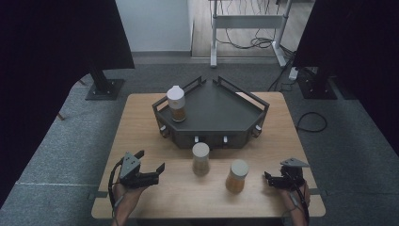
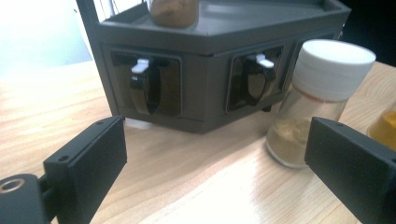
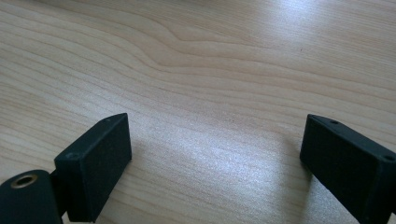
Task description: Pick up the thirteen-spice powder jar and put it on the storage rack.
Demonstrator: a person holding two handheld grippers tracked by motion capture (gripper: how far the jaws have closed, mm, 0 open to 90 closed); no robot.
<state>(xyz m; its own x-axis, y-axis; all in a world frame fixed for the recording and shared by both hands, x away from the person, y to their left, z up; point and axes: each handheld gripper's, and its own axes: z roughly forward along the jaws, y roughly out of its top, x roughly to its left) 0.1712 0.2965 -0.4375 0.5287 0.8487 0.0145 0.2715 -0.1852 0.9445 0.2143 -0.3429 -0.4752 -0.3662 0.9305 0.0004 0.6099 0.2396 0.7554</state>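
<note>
The left gripper, jaws wide and empty, points toward a white-capped jar standing upright just right of it, in front of the rack. A 2nd jar stands nearer the right gripper, also wide open and empty over bare table; a 3rd jar sits on the rack.

High view dim, corners black; gripper views brighter, soft, glare on wood.

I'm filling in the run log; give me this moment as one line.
left tongs: open, near pale spice jar | right tongs: open, empty | amber jar: on table | third jar: on rack
</note>
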